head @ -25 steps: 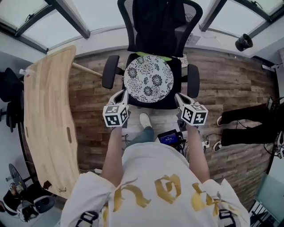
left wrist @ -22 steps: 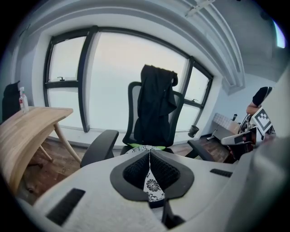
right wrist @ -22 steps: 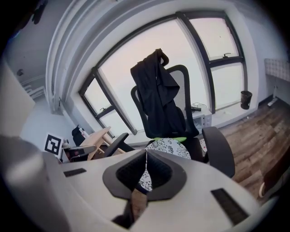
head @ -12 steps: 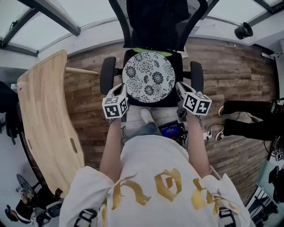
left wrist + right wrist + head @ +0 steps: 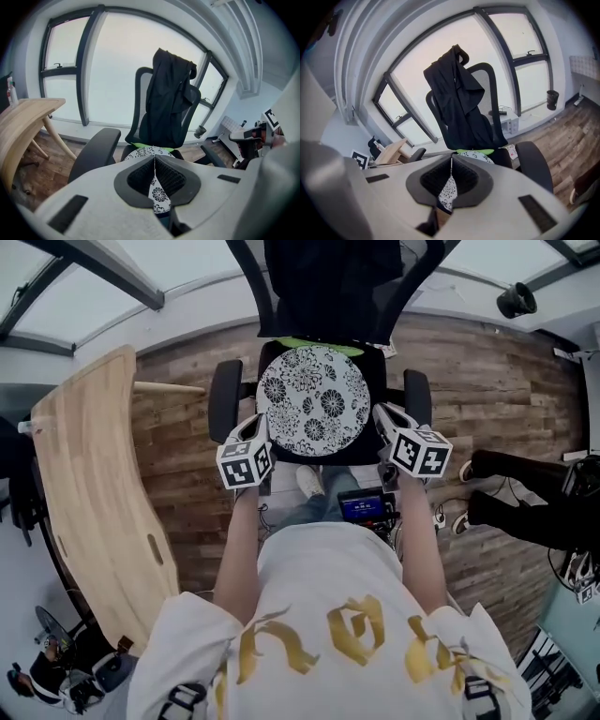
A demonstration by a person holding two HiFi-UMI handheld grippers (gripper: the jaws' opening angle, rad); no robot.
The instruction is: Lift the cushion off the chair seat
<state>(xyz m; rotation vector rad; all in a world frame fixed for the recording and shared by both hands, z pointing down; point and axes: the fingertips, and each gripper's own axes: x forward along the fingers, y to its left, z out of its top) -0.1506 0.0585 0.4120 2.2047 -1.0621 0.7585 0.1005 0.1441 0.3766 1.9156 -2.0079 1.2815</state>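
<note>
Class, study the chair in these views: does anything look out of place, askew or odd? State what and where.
A black garment hangs bunched over the chair's backrest, and a green strip pokes out behind the round patterned cushion. Nothing looks spilled or damaged.

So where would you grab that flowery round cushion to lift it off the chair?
By its thin rim, at the front-left and front-right, coming in from the front. The cushion lies flat, the backrest blocks the far side and the armrests crowd the sides. The left gripper and right gripper are shut, so they'd probably open first.
</note>
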